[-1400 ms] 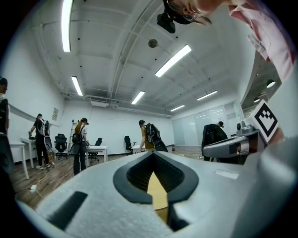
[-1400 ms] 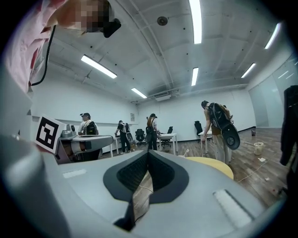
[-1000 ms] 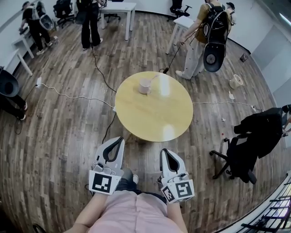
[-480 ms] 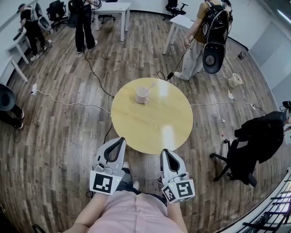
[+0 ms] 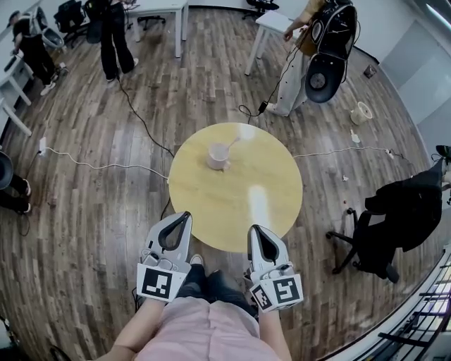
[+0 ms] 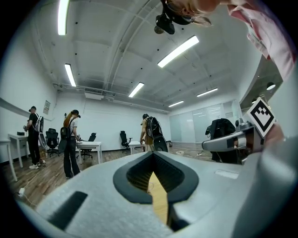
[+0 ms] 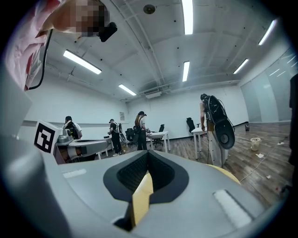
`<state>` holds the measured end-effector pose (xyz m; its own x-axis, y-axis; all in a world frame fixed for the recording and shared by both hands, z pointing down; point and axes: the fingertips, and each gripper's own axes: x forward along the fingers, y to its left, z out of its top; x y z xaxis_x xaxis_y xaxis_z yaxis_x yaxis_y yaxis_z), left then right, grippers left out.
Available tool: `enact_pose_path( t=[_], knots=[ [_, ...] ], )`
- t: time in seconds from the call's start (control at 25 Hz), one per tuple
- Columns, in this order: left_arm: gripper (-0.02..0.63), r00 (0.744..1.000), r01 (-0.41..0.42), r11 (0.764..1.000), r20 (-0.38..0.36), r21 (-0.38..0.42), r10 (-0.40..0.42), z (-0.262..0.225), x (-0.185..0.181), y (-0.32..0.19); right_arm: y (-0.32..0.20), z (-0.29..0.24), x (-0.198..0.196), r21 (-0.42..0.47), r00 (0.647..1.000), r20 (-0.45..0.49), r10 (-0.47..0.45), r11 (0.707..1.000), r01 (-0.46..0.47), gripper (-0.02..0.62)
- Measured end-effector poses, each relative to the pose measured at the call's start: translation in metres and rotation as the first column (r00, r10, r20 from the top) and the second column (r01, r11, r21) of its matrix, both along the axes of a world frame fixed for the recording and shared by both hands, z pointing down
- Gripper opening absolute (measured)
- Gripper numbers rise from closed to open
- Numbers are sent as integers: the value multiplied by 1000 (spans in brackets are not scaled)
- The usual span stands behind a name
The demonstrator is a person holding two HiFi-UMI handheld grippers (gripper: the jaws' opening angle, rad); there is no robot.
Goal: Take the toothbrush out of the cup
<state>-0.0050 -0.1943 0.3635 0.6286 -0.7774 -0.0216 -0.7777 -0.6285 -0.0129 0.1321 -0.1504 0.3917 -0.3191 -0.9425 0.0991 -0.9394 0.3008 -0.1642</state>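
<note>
A pale cup (image 5: 218, 156) stands on the far left part of a round yellow table (image 5: 239, 204). The toothbrush (image 5: 232, 143) leans out of it toward the upper right. My left gripper (image 5: 187, 214) is shut and empty, with its tips just over the table's near edge. Beside it my right gripper (image 5: 254, 228) is also shut and empty at that edge. Both are well short of the cup. In the left gripper view the jaws (image 6: 152, 153) meet at the tip, and the right gripper view shows its jaws (image 7: 148, 151) the same; the cup is hidden in both.
A black office chair draped with a dark jacket (image 5: 394, 211) stands to the table's right. A person with a backpack (image 5: 320, 49) stands behind the table, others by white desks (image 5: 158, 10) at the back left. Cables (image 5: 106, 167) trail over the wood floor.
The table and cup have drawn nearer in the head view as both grippers moved forward to the table's near edge. Both stay shut.
</note>
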Motion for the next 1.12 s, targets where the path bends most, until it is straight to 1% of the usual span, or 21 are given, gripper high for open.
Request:
enact_pose_path(
  t=[0.16, 0.28, 0.52, 0.64, 0.8, 0.96, 1.04, 1.12],
  knots=[
    [-2, 1000, 0, 1000, -2, -25, 0, 9, 5, -18, -23, 3, 4, -11, 1000, -1, -3, 1000, 3, 8],
    [-2, 1000, 16, 999, 3, -41, -16, 15, 14, -33, -44, 5, 11, -17, 1000, 4, -22, 1000, 22, 9],
    [-2, 995, 97, 994, 17, -49, -96, 22, 21, -80, -100, 13, 22, -20, 997, 7, -83, 996, 83, 8],
    [-2, 990, 140, 989, 5, -46, -140, 23, 28, -103, -130, 21, 34, -24, 993, 12, -116, 993, 117, 8],
    [-2, 986, 164, 985, 4, -45, -164, 26, 34, -127, -169, 34, 48, -33, 991, 33, -127, 991, 128, 9],
    [-2, 987, 162, 985, -1, -55, -162, 29, 39, -152, -207, 52, 52, -81, 990, 65, -127, 988, 132, 16],
    [-2, 988, 155, 986, -8, -60, -156, 31, 43, -164, -225, 71, 53, -125, 989, 82, -124, 983, 133, 65],
    [-2, 989, 148, 986, -14, -75, -150, 36, 44, -174, -242, 94, 52, -178, 989, 91, -116, 975, 131, 92]
  ],
)
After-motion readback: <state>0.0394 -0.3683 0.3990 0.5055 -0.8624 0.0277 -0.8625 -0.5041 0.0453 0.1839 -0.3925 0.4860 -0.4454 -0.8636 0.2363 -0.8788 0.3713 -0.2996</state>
